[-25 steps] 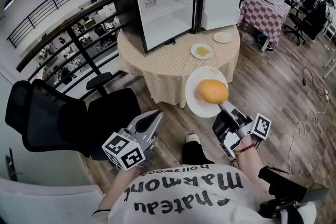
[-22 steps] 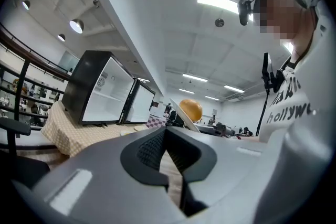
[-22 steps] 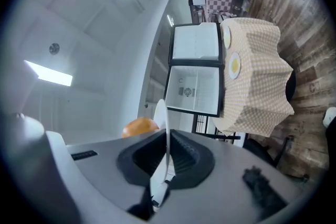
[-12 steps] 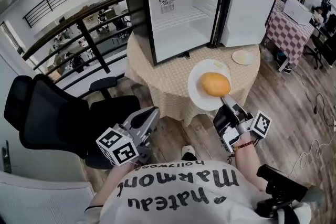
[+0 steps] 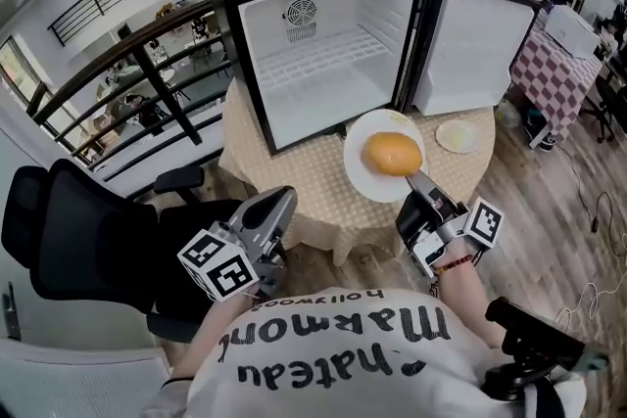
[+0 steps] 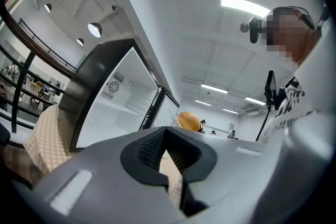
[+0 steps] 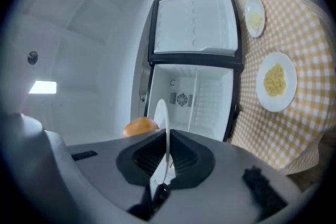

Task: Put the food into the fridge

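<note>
A small black fridge (image 5: 323,64) stands on the round table (image 5: 294,162) with its door (image 5: 470,44) swung open to the right and its white inside bare. My right gripper (image 5: 419,183) is shut on the near rim of a white plate (image 5: 364,179), which carries a round orange bun (image 5: 392,154). The plate hovers over the table's near edge, in front of the fridge opening. In the right gripper view the plate (image 7: 164,113) shows edge-on between the jaws, with the bun (image 7: 139,126) to its left. My left gripper (image 5: 274,203) is shut and holds nothing, low at the left, short of the table.
A small plate of food (image 5: 456,135) lies on the checked cloth below the door. The right gripper view shows two plates on the table (image 7: 275,81) (image 7: 254,16). A black office chair (image 5: 88,230) stands at the left. A railing (image 5: 147,44) runs behind the fridge.
Both grippers have come closer to the table and the fridge. The held plate with the bun now hangs over the table's edge and hides one of the plates lying there.
</note>
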Demonstrator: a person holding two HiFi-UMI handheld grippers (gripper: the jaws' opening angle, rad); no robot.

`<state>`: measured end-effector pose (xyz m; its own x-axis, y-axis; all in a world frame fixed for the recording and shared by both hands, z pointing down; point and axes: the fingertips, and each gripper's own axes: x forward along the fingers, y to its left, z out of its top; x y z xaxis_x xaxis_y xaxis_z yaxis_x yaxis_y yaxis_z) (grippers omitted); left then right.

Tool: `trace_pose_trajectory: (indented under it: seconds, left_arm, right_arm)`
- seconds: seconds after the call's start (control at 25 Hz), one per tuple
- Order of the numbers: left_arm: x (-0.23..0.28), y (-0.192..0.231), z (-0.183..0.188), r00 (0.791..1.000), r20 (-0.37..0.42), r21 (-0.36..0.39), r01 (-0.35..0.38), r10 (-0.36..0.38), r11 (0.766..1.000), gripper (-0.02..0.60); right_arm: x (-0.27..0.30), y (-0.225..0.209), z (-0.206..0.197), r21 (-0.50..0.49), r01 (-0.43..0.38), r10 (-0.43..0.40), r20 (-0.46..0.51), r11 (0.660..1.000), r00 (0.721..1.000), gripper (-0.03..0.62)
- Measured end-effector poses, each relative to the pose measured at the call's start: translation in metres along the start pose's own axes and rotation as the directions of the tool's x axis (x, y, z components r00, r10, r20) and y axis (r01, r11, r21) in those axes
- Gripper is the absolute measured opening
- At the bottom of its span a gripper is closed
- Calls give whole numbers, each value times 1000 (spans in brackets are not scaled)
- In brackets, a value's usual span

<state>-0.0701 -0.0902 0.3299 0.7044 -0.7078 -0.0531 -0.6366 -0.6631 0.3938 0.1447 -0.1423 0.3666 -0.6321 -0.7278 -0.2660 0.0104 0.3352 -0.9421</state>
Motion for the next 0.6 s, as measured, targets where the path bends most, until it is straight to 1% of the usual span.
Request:
trace_pose_trajectory:
  seconds: [0.2,0.36,0.48,0.6]
  left_arm:
    - [22,9,-14,1000,7,-12,-1,1,1000,3]
    - [45,18,-18,999,-28,-2,-15,15,1000,3]
    - [60,27,-21,998,-37,18,-50,51,999,3]
    - [69,29,-31,997,-46,1,-55,55,998,2]
  right_arm:
    - [6,-24,20,7,23,-23,-10,1000,1000,25]
    - [16,-47,40,30,52,-51,-7,998,999,25]
    - [23,-63,52,58,77,-77,3,995,997,25]
    - [24,-77,52,70,114,-113,-10,991,994,25]
